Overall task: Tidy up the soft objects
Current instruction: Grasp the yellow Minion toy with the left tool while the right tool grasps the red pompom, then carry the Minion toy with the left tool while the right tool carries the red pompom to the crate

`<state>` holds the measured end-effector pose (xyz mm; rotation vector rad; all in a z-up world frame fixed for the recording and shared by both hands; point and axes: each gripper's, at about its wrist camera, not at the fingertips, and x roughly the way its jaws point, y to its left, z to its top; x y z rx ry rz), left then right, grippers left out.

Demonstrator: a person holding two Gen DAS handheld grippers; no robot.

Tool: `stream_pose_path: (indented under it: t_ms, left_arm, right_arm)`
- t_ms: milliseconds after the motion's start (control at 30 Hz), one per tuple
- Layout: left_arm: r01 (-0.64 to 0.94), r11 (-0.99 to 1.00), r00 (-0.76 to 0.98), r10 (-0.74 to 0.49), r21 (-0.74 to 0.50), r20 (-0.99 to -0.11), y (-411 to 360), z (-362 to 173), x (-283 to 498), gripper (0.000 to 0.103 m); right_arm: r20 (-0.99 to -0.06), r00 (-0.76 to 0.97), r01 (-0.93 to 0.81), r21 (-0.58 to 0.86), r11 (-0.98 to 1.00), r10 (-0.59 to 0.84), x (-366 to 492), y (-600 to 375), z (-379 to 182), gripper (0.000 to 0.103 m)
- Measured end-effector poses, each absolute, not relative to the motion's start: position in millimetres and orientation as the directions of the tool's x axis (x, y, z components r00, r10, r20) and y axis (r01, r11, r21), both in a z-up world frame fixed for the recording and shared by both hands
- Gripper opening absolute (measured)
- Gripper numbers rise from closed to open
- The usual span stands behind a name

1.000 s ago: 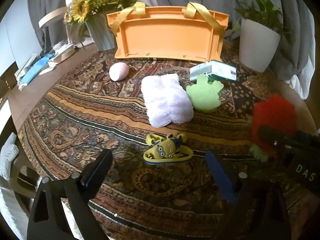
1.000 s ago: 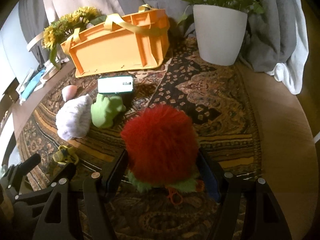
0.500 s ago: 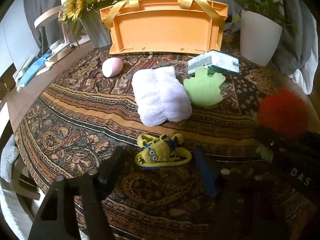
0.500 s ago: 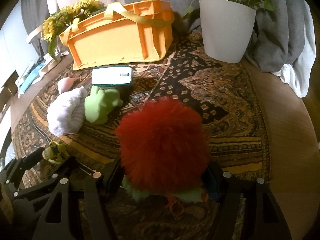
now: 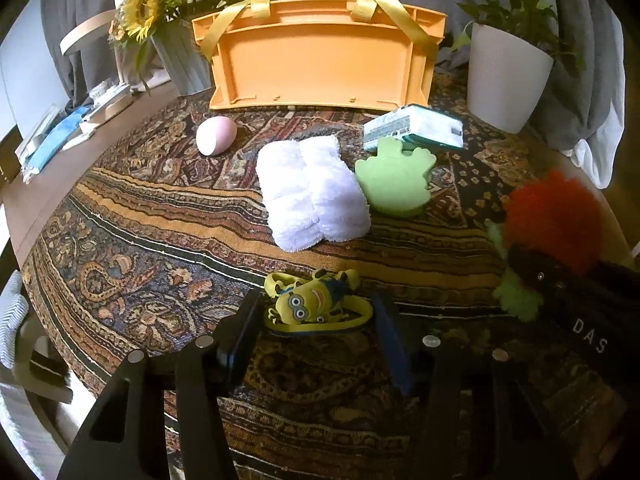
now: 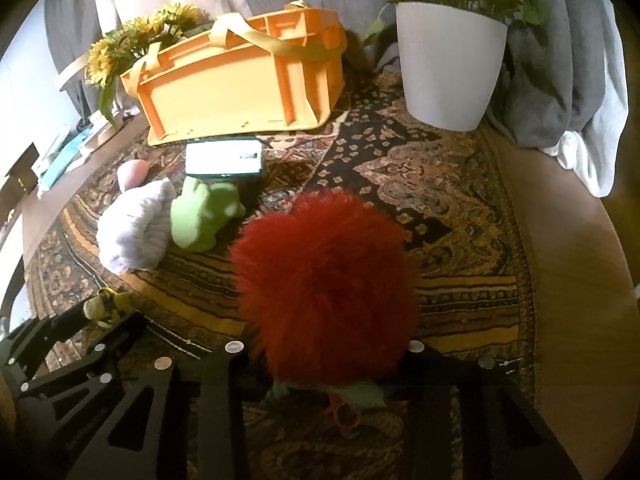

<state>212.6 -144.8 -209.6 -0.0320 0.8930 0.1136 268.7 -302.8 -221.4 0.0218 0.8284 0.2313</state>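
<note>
Left gripper (image 5: 316,320) closing narrow around the yellow minion toy (image 5: 316,304), long axis crosswise between the jaws; right gripper (image 6: 324,364) clamped on the red fluffy toy (image 6: 324,280); orange crate (image 5: 320,68) straight beyond, nearer the left.

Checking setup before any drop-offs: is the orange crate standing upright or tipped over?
Upright. The orange crate rests on its base on the patterned cloth, rim and yellow handles on top. Its inside is hidden.
</note>
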Motion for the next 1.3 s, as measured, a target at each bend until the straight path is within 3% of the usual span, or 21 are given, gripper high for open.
stream_pose_path:
  t_ms: [867, 1300]
  left_arm:
    - [-0.119, 0.992, 0.795, 0.077, -0.03, -0.601, -116.7, -103.0, 190.6, 0.055]
    - [-0.028, 0.998, 0.852, -0.006, -0.057, -0.523, -78.4, -57.1, 214.7, 0.055]
  right_arm:
    - [-0.557, 0.772, -0.243, 0.185, 0.952, 0.305, 239.8, -285.5, -135.9, 0.038]
    - [-0.484, 0.838, -0.185, 0.187, 0.965, 0.254, 243.6, -257.7, -87.8, 0.038]
